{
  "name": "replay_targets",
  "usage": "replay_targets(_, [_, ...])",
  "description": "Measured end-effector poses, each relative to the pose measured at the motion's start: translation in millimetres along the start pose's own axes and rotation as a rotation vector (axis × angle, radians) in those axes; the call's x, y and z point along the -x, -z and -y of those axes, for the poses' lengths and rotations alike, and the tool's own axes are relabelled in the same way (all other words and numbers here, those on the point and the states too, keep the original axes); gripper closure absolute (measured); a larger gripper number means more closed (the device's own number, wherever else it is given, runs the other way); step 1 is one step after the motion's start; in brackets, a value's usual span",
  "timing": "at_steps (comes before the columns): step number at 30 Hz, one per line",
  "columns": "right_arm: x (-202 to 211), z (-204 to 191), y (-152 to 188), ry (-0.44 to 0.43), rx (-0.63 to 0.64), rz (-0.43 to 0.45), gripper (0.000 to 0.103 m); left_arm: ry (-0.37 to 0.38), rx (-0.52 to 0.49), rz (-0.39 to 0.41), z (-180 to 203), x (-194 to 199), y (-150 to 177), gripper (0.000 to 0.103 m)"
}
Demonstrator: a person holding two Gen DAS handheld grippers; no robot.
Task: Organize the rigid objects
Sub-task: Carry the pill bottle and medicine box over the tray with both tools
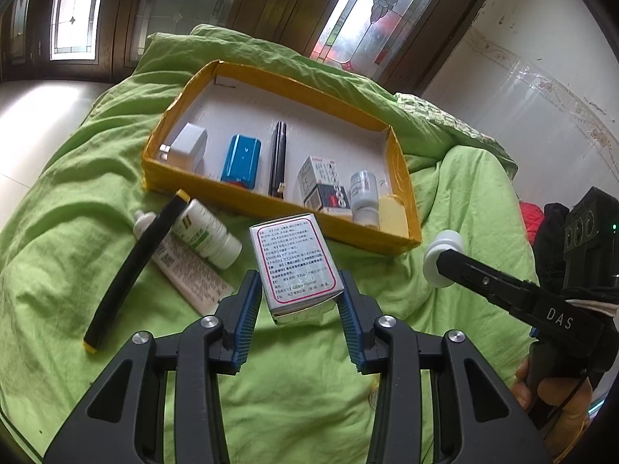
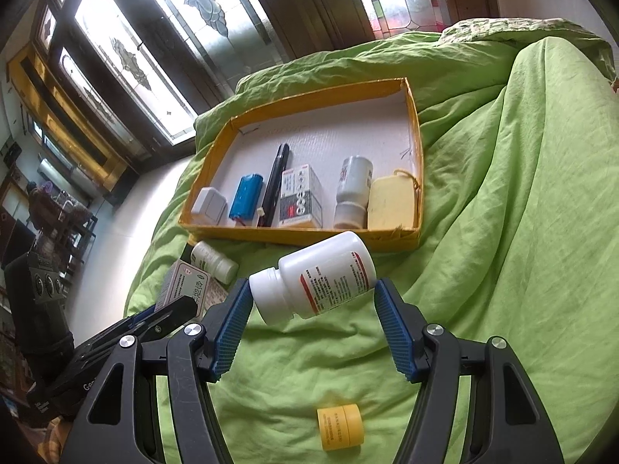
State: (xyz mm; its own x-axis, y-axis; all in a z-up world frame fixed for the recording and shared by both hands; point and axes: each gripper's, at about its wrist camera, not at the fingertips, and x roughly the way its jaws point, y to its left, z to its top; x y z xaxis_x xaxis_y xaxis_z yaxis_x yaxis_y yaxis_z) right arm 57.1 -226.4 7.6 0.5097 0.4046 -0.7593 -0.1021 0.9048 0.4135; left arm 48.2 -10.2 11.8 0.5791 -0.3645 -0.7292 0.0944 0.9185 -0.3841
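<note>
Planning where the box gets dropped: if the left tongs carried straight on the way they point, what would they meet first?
Probably the yellow tray's near wall, just beyond the held silver box; depth through the fisheye is uncertain.

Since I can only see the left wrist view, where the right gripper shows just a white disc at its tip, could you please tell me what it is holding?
Observer: The right gripper is clamped on a white plastic bottle with a red-banded label, held sideways.
Operator: Thank you. Is its cap on?
Observer: Yes, the white cap is on. It points towards the left gripper, which holds the box.
Operator: Is anything left on the bedding beneath it?
Observer: A small yellow jar lies on the green bedding, below the right gripper's fingers.
</note>
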Motion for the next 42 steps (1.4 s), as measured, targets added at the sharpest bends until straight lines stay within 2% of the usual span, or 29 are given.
replay_targets(9, [-5.5, 4.7, -18.9, -0.003, -0.026, 0.012, 0.043, -0.006, 0.007, 0.029, 0.0, -9.1, -33.0, 0.066])
replay_targets(16, [-16.7, 15.5, -63.9, -0.032, -0.106, 0.058, 0.043, -0.008, 0.005, 0.043, 1.2, -18.7, -61.4, 0.066])
replay_targets(23, [-38.0, 32.1, -98.5, -0.058, -0.178, 0.058, 0.043, -0.037, -0.004, 0.034, -9.2, -38.7, -93.2, 0.066])
replay_targets(27, [-57.2, 31.3, -113.7, -0.063, -0.179, 0.031, 0.043, -0.072, -0.018, 0.025, -16.8, -53.3, -110.0, 0.066])
replay_targets(32, [-83.1, 26.1, -117.1, -0.059, -0.169, -0.003, 0.043, -0.079, -0.001, 0.018, -32.5, -69.0, -131.9, 0.066])
replay_targets(42, [-115.5, 45.7, -116.6, -0.036, -0.214, -0.048, 0.043, -0.159, 0.001, -0.028, -59.8, -114.5, -159.7, 0.066])
